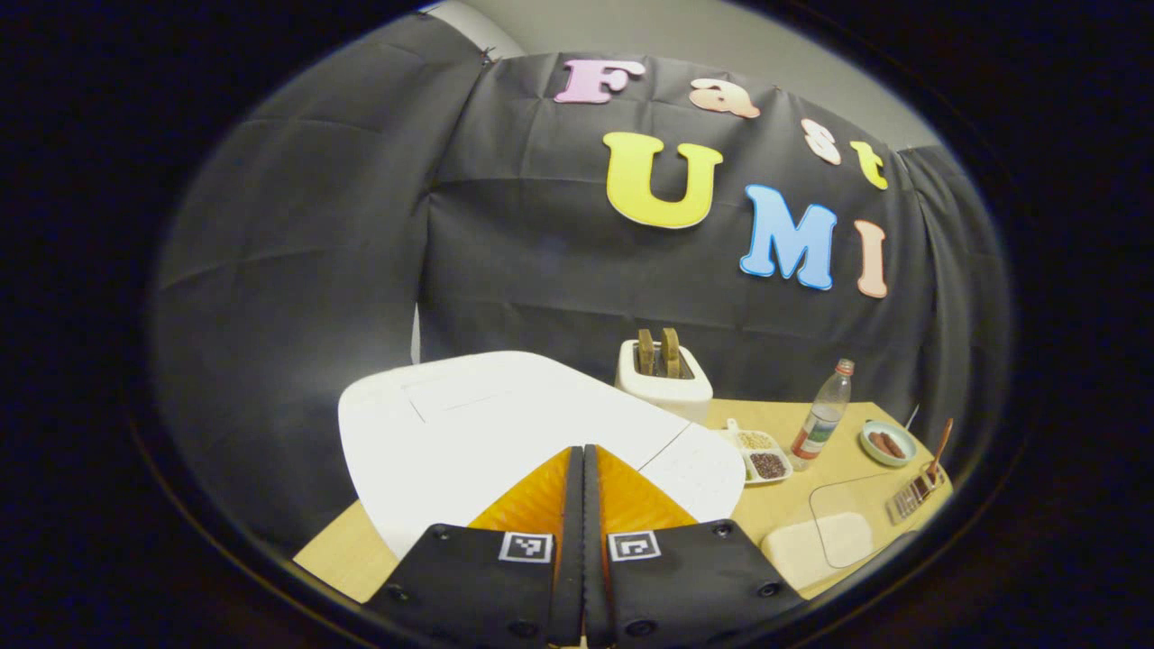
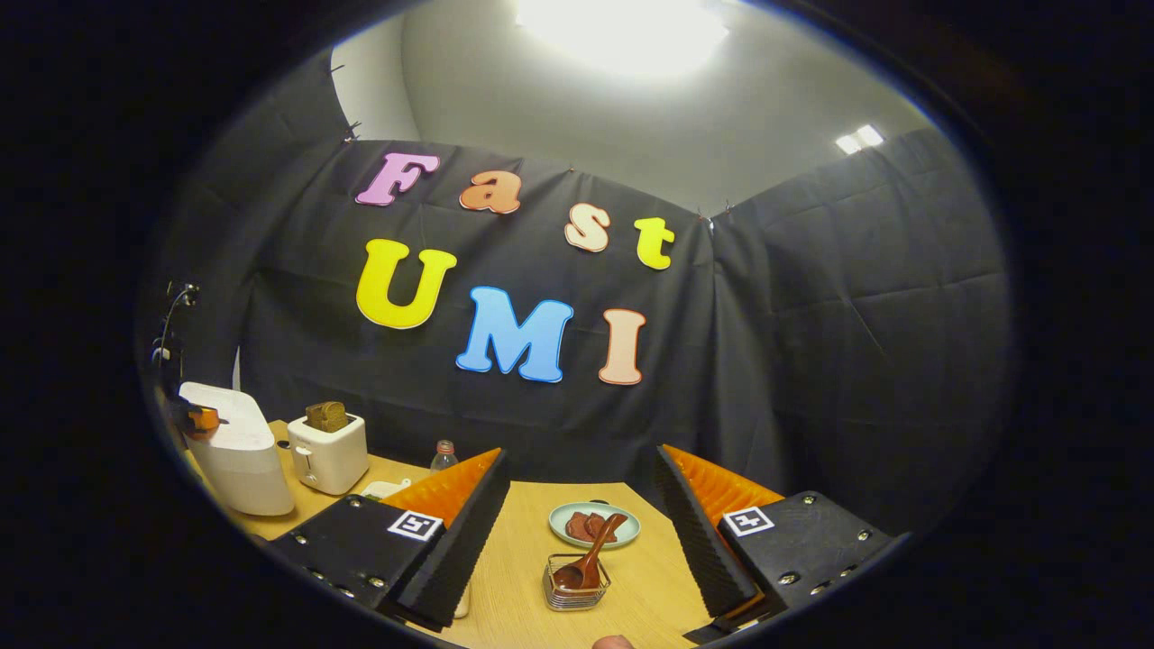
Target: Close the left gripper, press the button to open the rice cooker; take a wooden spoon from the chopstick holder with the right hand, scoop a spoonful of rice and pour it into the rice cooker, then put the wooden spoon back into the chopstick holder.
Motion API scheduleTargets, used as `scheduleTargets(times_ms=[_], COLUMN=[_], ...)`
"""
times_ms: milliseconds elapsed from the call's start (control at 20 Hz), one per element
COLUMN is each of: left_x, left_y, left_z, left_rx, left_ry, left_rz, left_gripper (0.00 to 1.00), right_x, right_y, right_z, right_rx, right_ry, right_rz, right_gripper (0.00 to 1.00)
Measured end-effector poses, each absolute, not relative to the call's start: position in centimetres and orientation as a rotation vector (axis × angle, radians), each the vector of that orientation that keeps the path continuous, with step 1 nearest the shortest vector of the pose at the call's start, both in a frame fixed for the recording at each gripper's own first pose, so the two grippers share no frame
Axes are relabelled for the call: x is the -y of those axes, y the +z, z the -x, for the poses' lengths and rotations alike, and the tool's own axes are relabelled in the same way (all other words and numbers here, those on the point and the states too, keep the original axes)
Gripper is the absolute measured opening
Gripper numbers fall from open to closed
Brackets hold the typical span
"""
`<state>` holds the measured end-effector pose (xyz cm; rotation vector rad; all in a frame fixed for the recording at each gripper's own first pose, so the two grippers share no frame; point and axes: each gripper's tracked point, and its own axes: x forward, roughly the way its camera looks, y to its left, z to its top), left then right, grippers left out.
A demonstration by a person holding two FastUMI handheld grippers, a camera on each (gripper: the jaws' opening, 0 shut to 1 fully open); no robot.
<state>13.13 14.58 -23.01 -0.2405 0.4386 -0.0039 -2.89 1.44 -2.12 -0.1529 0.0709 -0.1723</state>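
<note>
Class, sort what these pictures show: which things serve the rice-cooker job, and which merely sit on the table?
Job:
white rice cooker
brown wooden spoon
clear chopstick holder
divided white tray of grains
left gripper
right gripper

Lying about:
white toaster with bread
clear plastic bottle
green plate of sausages

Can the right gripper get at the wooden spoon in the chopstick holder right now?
Probably yes. The right gripper has its jaws open, and the wooden spoon stands in the chopstick holder straight ahead between them, handle leaning up, with bare table around it and nothing in front.
</note>
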Motion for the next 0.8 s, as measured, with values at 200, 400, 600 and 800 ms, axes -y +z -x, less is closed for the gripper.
scheduleTargets(times_ms=[200,400,600,800], left_x=[-14.8,-15.4,-16.7,-18.0], left_y=[-22.9,-20.6,-16.1,-11.1], left_z=[-13.2,-13.6,-14.4,-14.2], left_rx=[-0.498,-0.448,-0.356,-0.239], left_ry=[-0.042,-0.020,0.028,0.086], left_rz=[0.268,0.168,0.080,0.030], left_gripper=[0.08,0.08,0.08,0.10], right_x=[-1.7,-1.1,-0.1,1.2], right_y=[-2.0,-1.6,-1.8,-1.8], right_z=[3.3,3.6,3.6,3.4], right_rx=[-0.066,-0.051,-0.052,-0.050], right_ry=[-0.152,-0.148,-0.150,-0.148], right_rz=[0.148,0.153,0.149,0.128], right_gripper=[0.97,0.97,0.97,0.97])
